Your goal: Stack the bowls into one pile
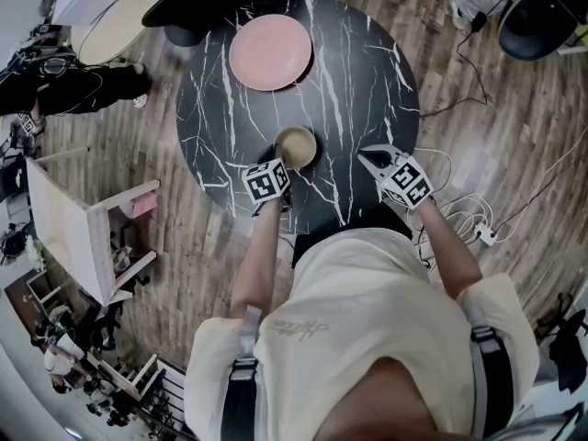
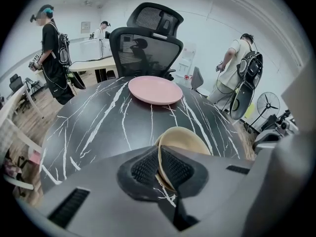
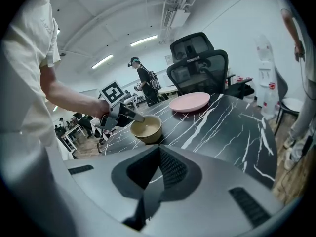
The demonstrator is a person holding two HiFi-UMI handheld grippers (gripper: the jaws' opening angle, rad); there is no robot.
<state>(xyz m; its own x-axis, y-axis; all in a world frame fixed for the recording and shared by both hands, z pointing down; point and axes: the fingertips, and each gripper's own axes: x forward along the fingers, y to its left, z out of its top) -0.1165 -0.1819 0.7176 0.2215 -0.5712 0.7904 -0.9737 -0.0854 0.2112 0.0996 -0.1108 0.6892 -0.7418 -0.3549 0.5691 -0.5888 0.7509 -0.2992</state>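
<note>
A round black marble tabletop (image 1: 367,81) with white veins carries two things. A beige bowl (image 1: 297,145) stands upright near the edge closest to the person. A pink plate (image 1: 270,51) lies flat at the far side, well apart from the bowl.

The left tool (image 1: 281,165) reaches down to the near side of the bowl and is clamped on its rim. In the left gripper view the two ribbed pads of the left tool (image 2: 159,169) press on the thin wall of the bowl (image 2: 185,138) from inside and outside, with the pink plate (image 2: 155,90) beyond it. The right gripper view shows the same grip from the side: the left tool (image 3: 139,118) bites the rim of the bowl (image 3: 146,128), which rests on the tabletop.

The right tool (image 1: 367,159) hangs over the tabletop just to the right of the bowl, not touching it. Its jaws (image 3: 157,169) are pressed together with nothing between them.

A black mesh office chair (image 2: 148,43) stands behind the tabletop on the plate's side. Other people (image 2: 52,53) stand further back in the room. White cables (image 1: 469,214) lie on the wooden floor (image 1: 514,136) to the person's right
</note>
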